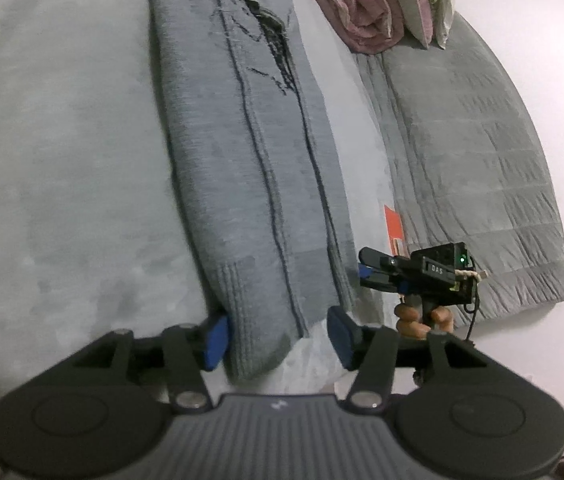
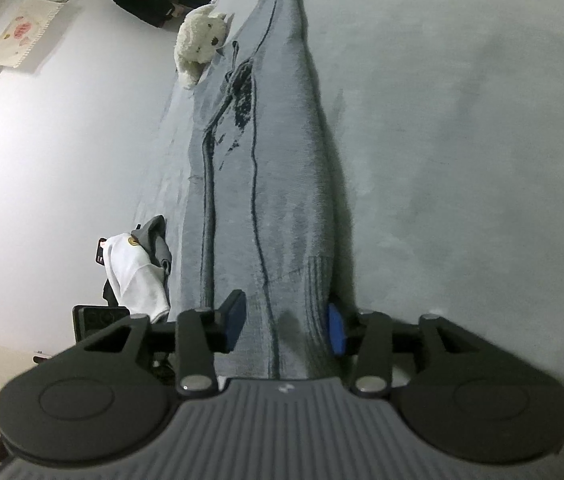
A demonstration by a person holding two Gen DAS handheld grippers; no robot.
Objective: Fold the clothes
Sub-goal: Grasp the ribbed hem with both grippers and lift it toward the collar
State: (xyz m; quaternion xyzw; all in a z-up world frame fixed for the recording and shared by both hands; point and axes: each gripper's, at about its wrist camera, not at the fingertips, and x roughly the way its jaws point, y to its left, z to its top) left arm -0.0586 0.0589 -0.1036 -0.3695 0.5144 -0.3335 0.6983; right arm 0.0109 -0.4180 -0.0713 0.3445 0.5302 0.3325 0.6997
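Jaws of the left gripper [image 1: 278, 340] stand spread, with the ribbed hem of a grey knitted sweater [image 1: 250, 168] between them; the left blue pad sits against the hem's edge while the right pad stands clear of the cloth, so nothing is pinched. On the right gripper [image 2: 286, 326] the jaws are likewise parted around the same hem, and the fabric passes between the pads without visible squeezing.

That sweater lies stretched out long and narrow on a pale grey bed [image 1: 62, 160], folded lengthwise, with dark thread lines and a dark stitched motif running up its middle. In the left wrist view the right gripper appears just beside the hem's right corner, held by a hand [image 1: 421, 318].

Beyond it lies a grey quilted blanket [image 1: 473, 160], with a bundled pink comforter [image 1: 353, 4] at its far end. From the right wrist view, a white plush toy [image 2: 202, 46] rests near the sweater's far end, and a white and grey garment [image 2: 138, 272] hangs off the bed's edge.
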